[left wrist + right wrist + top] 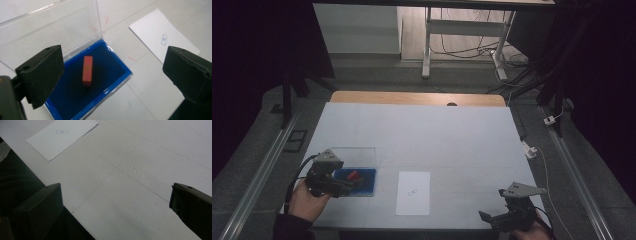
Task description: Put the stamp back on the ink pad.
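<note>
A: Stamp (87,71) status? Lying in the blue box (117,80), near the tabletop's front-left corner.
B: Looks dropped off. Left gripper (112,75) hovers wide open above, right gripper (115,212) open too, holding nothing. Clear lid (50,32) isn't shut yet.

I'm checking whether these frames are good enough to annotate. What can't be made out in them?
- Small printed mark on the white sheet: too small to read in the left gripper view, high view and right gripper view.
- Red block in the blue tray: its underside is hidden.
- Right hand-held gripper: dark, partly cut off by the high view's bottom edge.
</note>
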Available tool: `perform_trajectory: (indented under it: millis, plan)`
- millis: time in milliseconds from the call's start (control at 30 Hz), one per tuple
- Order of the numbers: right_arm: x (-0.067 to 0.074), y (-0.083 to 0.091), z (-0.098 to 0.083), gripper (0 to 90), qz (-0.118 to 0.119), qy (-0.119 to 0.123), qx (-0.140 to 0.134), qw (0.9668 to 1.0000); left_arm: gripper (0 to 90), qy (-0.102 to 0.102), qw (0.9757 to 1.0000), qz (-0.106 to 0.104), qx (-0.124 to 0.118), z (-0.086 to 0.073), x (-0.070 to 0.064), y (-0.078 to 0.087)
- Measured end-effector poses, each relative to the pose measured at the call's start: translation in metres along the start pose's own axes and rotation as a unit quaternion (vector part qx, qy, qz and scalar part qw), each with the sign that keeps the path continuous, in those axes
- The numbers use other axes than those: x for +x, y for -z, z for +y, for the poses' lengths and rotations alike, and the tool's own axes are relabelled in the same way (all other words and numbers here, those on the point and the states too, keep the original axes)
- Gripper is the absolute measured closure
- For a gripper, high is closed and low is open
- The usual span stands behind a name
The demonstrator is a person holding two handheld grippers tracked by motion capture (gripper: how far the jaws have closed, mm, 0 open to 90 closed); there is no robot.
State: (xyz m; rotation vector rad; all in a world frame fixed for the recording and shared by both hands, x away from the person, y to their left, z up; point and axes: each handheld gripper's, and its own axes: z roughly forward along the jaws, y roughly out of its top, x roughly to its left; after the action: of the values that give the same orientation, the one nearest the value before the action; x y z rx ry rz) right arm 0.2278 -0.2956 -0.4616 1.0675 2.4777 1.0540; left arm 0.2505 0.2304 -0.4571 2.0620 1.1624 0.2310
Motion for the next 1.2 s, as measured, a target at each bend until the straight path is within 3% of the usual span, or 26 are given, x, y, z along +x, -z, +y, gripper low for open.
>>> perform_trajectory:
  millis: [400, 933, 1200]
  plan:
    - [-0.002, 0.002, -0.001, 0.0, -0.005, -0.015, -0.011, 0.9998, 0.0, -0.001, 0.9997, -0.005, -0.024, -0.019, -0.004, 0.023]
    - [-0.006, 0.004, -0.001, 0.0, -0.008, -0.038, -0.017, 0.9991, 0.0, 0.022, 0.9985, -0.006, -0.049, -0.056, -0.006, 0.047]
    - [-0.007, 0.003, -0.001, 0.0, -0.007, -0.04, -0.018, 0.999, 0.0, 0.025, 0.999, -0.003, -0.036, -0.069, -0.009, 0.048]
